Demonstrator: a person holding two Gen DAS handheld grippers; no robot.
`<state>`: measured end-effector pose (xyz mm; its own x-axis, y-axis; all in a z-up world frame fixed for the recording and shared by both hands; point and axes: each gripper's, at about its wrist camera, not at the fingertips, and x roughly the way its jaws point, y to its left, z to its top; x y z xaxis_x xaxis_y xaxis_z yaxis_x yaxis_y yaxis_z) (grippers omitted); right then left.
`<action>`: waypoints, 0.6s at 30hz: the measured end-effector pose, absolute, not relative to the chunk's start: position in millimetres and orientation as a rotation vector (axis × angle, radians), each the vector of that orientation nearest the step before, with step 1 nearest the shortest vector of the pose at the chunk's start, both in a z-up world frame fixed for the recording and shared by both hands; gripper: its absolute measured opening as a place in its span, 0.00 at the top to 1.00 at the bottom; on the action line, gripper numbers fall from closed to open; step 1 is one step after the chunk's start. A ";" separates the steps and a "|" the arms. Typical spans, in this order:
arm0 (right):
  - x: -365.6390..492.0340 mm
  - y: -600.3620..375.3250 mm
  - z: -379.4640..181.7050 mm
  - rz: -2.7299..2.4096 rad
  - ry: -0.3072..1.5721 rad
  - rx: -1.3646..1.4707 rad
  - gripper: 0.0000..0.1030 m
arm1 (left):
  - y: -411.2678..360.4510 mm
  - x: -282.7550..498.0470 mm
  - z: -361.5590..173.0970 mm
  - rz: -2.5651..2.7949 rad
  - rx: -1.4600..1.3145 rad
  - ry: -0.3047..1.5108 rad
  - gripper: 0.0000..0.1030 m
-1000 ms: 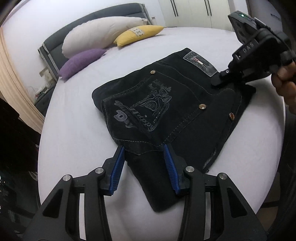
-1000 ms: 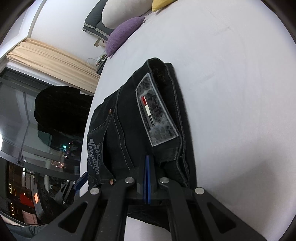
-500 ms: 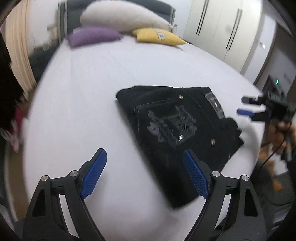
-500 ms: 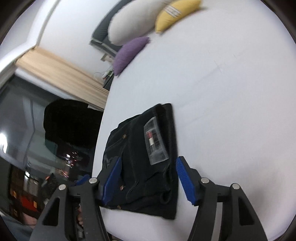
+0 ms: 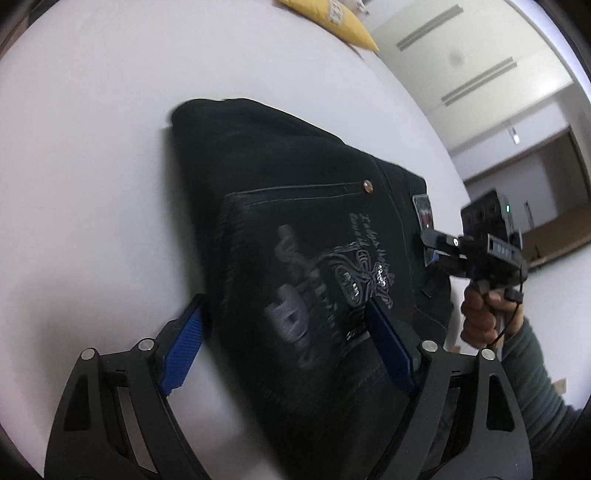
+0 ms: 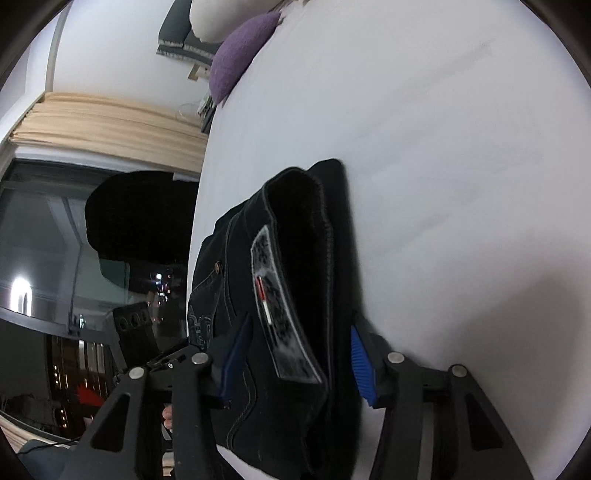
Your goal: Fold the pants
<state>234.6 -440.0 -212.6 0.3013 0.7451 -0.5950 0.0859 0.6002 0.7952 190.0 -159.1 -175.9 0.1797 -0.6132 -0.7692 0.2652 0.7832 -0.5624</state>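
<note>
The black pants [image 5: 295, 229] lie folded into a compact bundle on the white bed [image 5: 92, 166], back pocket embroidery facing up. My left gripper [image 5: 284, 350] is open, its blue pads straddling the near end of the bundle. My right gripper [image 6: 295, 354] is open too, its pads on either side of the waistband end with the grey label [image 6: 280, 295]. The right gripper also shows in the left wrist view [image 5: 443, 251] at the label edge, held by a hand.
A purple pillow [image 6: 240, 55] and a white pillow [image 6: 221, 14] lie at the head of the bed. A yellow pillow [image 5: 332, 18] lies by the far edge. White wardrobes [image 5: 461, 66] stand beyond the bed. A dark window with beige curtains [image 6: 92, 122] is at the left.
Both grippers, lifted away and open half a second ago, have come back down close over the bundle. A second ago the right gripper was shut on the waistband.
</note>
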 end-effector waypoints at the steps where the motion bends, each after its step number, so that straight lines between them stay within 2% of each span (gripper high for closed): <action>1: 236.9 -437.5 -213.6 0.509 1.214 0.845 0.61 | -164.7 192.5 -176.1 -0.643 -0.318 1.253 0.29; 4: 236.5 -430.2 -212.8 0.483 1.218 0.815 0.70 | -167.2 193.2 -174.2 -0.616 -0.306 1.265 0.49; 5: 234.3 -428.1 -209.5 0.473 1.211 0.795 0.71 | -164.0 193.9 -174.0 -0.616 -0.333 1.263 0.53; 7: 231.5 -426.2 -201.9 0.461 1.199 0.770 0.75 | -156.2 194.8 -173.7 -0.619 -0.373 1.255 0.67; 10: 231.5 -421.0 -183.6 0.452 1.172 0.729 0.79 | -143.0 195.4 -169.8 -0.623 -0.440 1.240 0.78; 18: 259.4 -390.3 -116.3 0.522 1.069 0.625 0.80 | -111.8 207.3 -120.7 -0.609 -0.439 1.124 0.81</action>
